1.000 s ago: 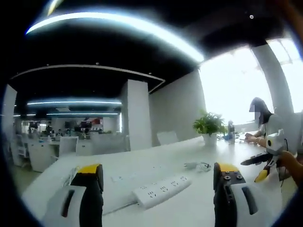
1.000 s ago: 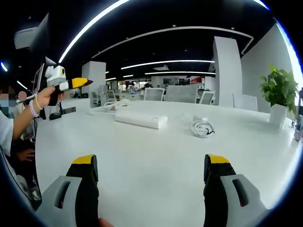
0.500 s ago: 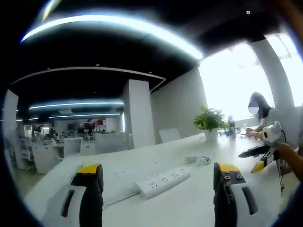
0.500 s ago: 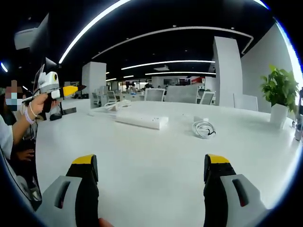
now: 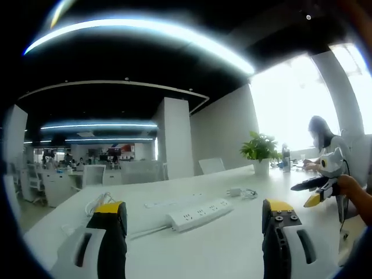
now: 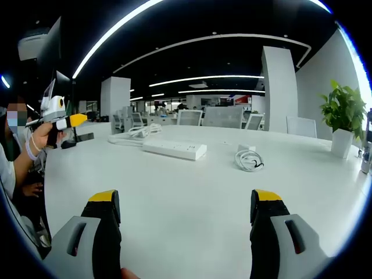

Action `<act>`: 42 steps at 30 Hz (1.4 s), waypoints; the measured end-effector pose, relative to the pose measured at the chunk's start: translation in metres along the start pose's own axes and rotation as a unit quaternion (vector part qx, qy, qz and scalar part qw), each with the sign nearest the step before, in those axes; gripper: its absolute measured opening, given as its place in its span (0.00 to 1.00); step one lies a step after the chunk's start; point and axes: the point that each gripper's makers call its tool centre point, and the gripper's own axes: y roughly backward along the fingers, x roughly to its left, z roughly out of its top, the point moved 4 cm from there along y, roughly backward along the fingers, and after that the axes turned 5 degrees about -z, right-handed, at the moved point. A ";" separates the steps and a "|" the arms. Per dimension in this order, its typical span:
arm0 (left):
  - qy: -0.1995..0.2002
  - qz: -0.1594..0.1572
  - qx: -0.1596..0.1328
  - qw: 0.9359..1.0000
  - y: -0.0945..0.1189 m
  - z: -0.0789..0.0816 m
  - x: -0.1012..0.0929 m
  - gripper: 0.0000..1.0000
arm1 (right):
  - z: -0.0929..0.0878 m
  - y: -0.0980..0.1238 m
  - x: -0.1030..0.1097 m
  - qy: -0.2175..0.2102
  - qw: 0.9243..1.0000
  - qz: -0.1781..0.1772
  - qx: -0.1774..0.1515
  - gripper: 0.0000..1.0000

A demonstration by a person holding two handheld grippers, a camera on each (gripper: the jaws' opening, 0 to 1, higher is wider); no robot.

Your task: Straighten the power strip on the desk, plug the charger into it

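Observation:
A white power strip [image 5: 199,213] lies on the white desk [image 5: 232,244], slanted, with its cord running off to the left; it appears farther off as the power strip [image 6: 174,149]. A white charger with a coiled cable [image 6: 249,158] rests to its right, seen small as the charger [image 5: 241,192]. My left gripper [image 5: 195,221] is open above the near desk, short of the strip. My right gripper [image 6: 185,212] is open over bare desk, well short of both. The right gripper [image 5: 317,189] is held in a hand at the right edge, and the left gripper [image 6: 61,116] at the left edge.
A potted plant [image 6: 343,116] and a bottle stand at the desk's far end. A person [image 5: 325,145] sits by the window. A second white cord bundle [image 6: 131,135] lies behind the strip. Chairs and pillars stand beyond the desk.
The left view has dropped and shifted, so the power strip sits nearer its centre. In the right view the hand-held left gripper has lowered toward the desk.

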 end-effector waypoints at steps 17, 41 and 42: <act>0.012 0.037 0.029 0.999 0.026 -0.042 0.011 0.99 | -0.002 0.002 0.002 0.000 1.000 -0.001 0.000 0.92; 0.014 0.056 0.040 0.998 0.036 -0.057 0.011 0.99 | -0.002 0.003 0.008 -0.001 1.000 -0.003 -0.005 0.92; 0.014 0.056 0.040 0.998 0.036 -0.056 0.011 0.99 | -0.002 0.003 0.008 0.000 1.000 -0.004 -0.005 0.92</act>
